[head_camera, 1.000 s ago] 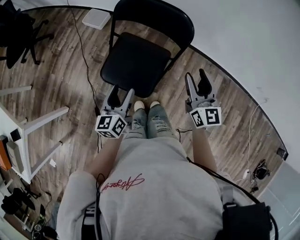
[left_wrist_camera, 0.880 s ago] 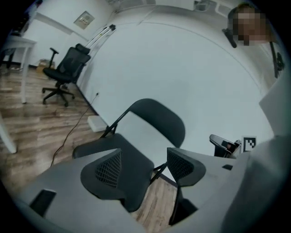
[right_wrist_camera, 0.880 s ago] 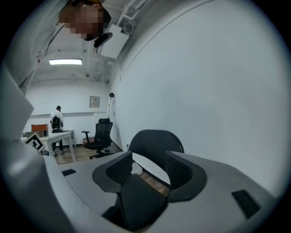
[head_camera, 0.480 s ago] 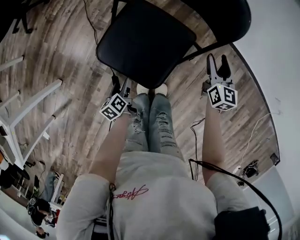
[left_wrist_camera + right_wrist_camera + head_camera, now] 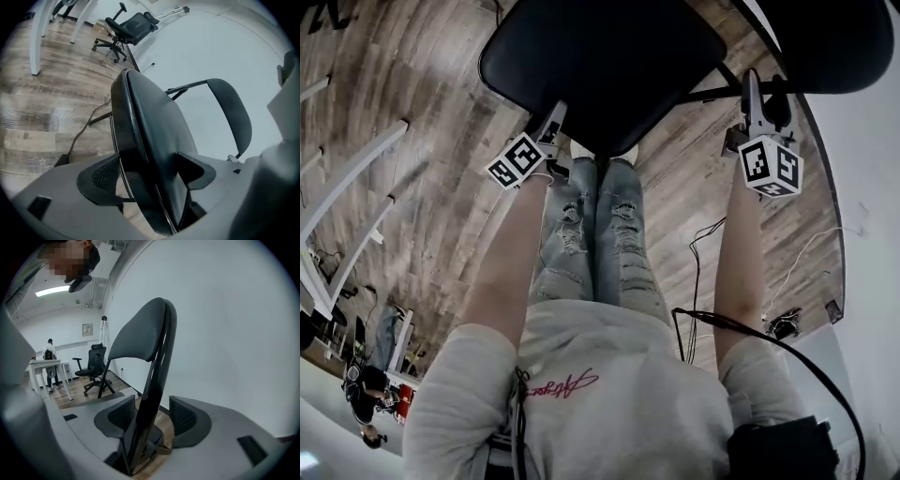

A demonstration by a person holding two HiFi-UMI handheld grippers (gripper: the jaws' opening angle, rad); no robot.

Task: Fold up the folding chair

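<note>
The black folding chair stands unfolded in front of me, its seat (image 5: pixel 600 66) at the top of the head view and its backrest (image 5: pixel 834 47) at the top right. My left gripper (image 5: pixel 551 120) is at the seat's front left edge. In the left gripper view its jaws (image 5: pixel 147 161) are opening with the seat's edge (image 5: pixel 154 126) between them. My right gripper (image 5: pixel 764 94) is at the chair's right side. It (image 5: pixel 151 404) stands open around the black frame tube (image 5: pixel 157 366) below the backrest (image 5: pixel 140 333), with a gap at each pad.
White table legs (image 5: pixel 356 178) run along the left on the wood floor. A cable (image 5: pixel 703 244) lies at the right, close to the white wall (image 5: pixel 872 187). An office chair (image 5: pixel 126 28) stands further off. A person (image 5: pixel 48 352) stands at a far table.
Both grippers have come down and forward onto the chair. The left has rolled and now straddles the seat's edge; the right now straddles the side frame. The chair fills more of the view.
</note>
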